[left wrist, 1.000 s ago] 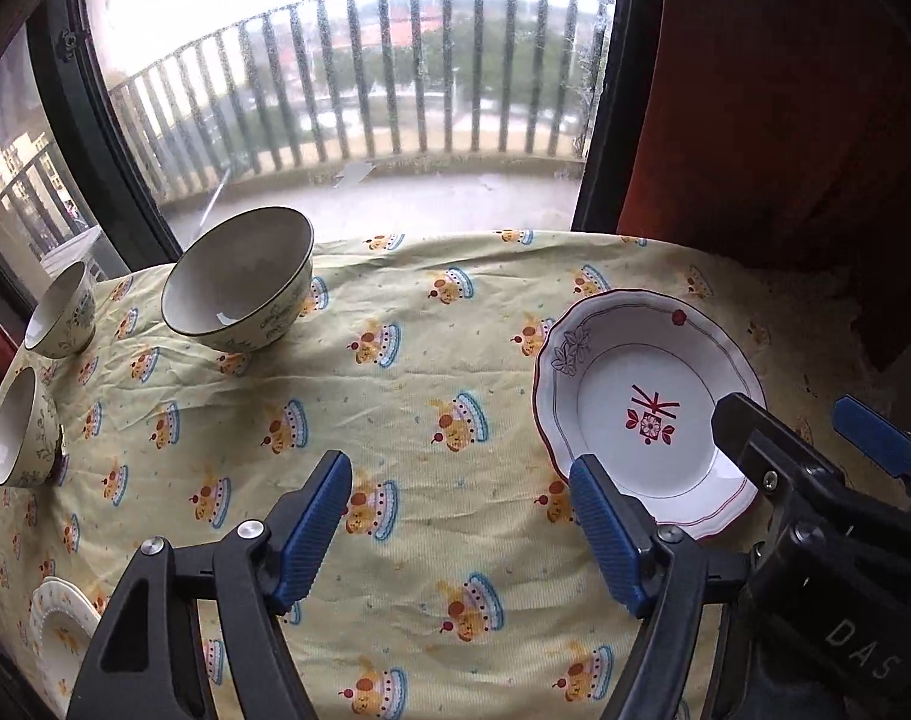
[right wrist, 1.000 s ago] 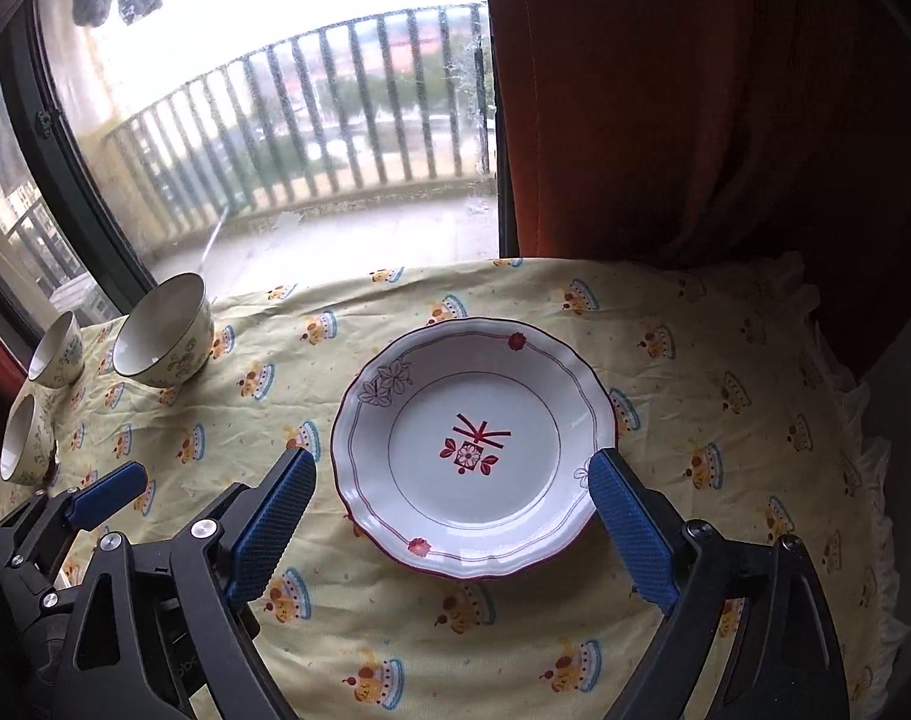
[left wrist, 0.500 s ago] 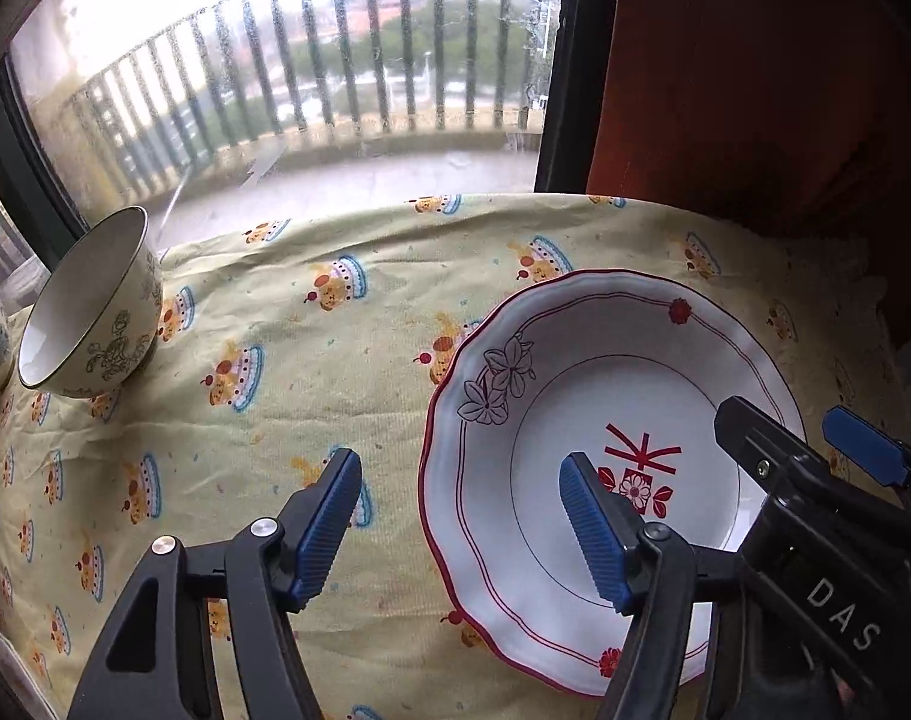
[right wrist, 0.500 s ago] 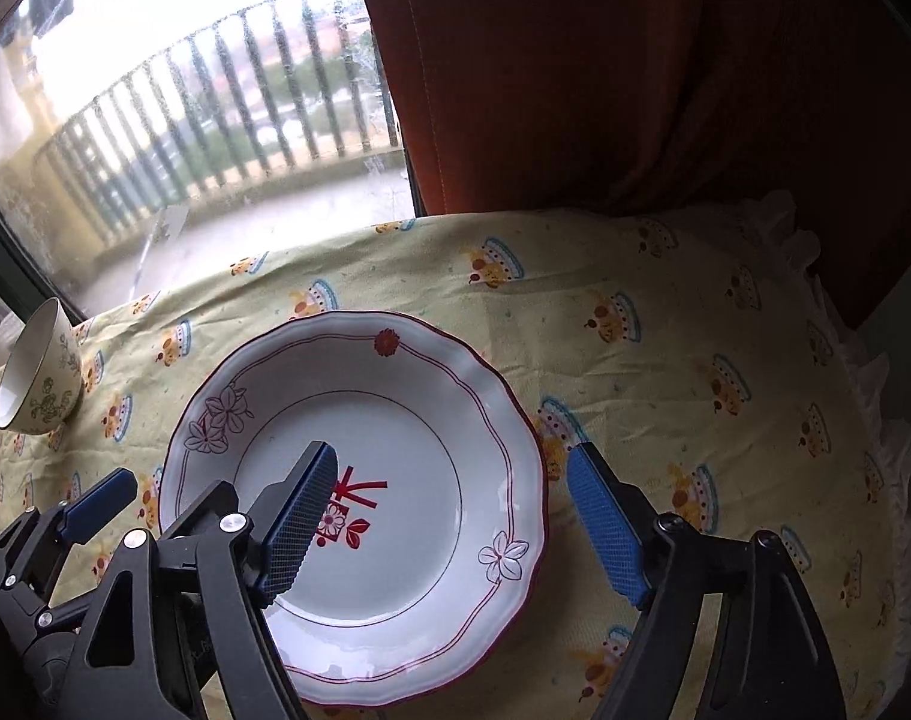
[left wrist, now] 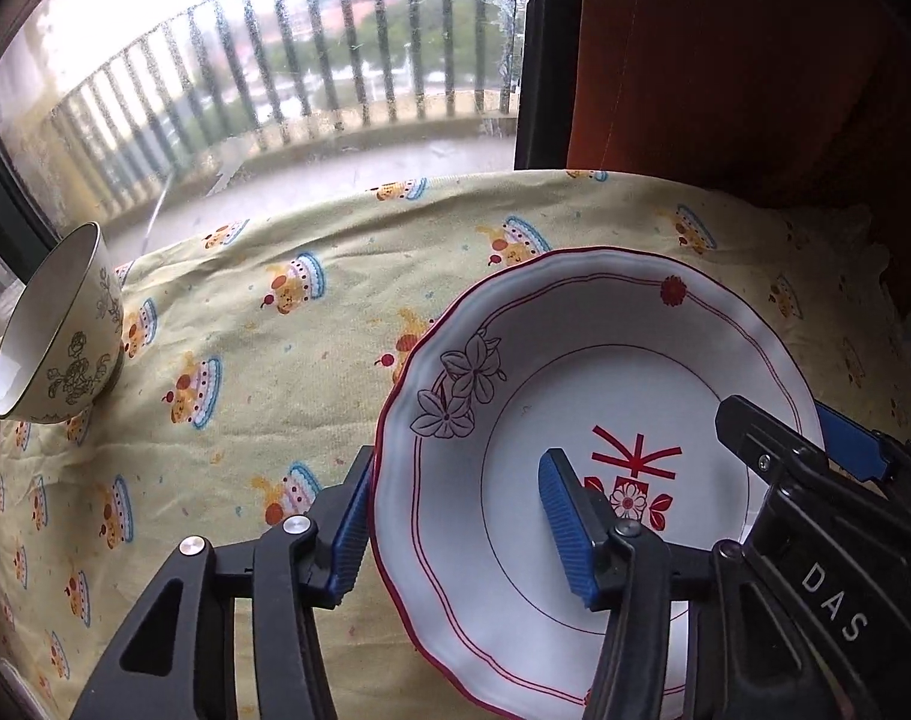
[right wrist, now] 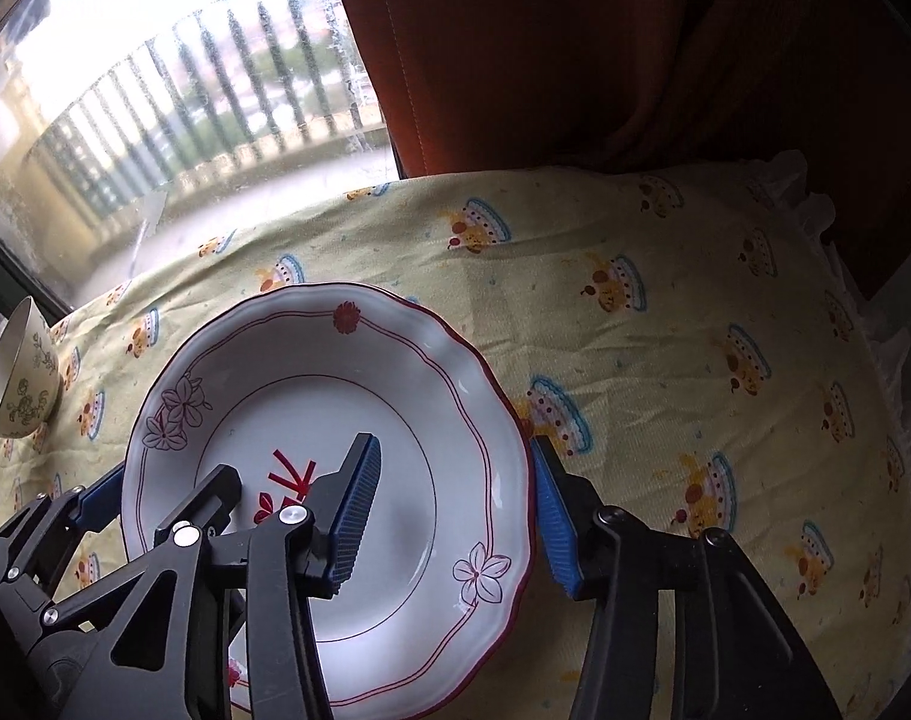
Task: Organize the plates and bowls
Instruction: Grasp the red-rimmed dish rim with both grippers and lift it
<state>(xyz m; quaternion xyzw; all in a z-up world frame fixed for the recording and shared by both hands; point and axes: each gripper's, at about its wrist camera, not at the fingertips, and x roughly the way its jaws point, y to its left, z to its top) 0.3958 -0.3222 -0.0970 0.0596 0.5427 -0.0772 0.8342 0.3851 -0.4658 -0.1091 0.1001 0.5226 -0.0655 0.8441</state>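
A white plate [left wrist: 575, 348] with a scalloped red rim and a red flower motif lies flat on the yellow cake-print tablecloth [left wrist: 245, 360]. My left gripper [left wrist: 460, 531] straddles the plate's left rim, one blue pad outside the edge and the other over the well. Its jaws are closing, with the rim between them and no visible squeeze. My right gripper [right wrist: 455, 519] straddles the opposite rim of the plate [right wrist: 311, 372] the same way, its jaws closing too. The right gripper's fingers [left wrist: 755, 438] show across the plate in the left wrist view.
A patterned cream bowl [left wrist: 59, 348] stands at the far left of the cloth, also at the left edge [right wrist: 17, 384] in the right wrist view. A rust-red curtain [right wrist: 635, 60] hangs behind the table. A window with a balcony railing [left wrist: 275, 60] backs the table.
Both grippers have come down and closed in on the plate from opposite sides. Their jaws have narrowed and now straddle the left and right rims.
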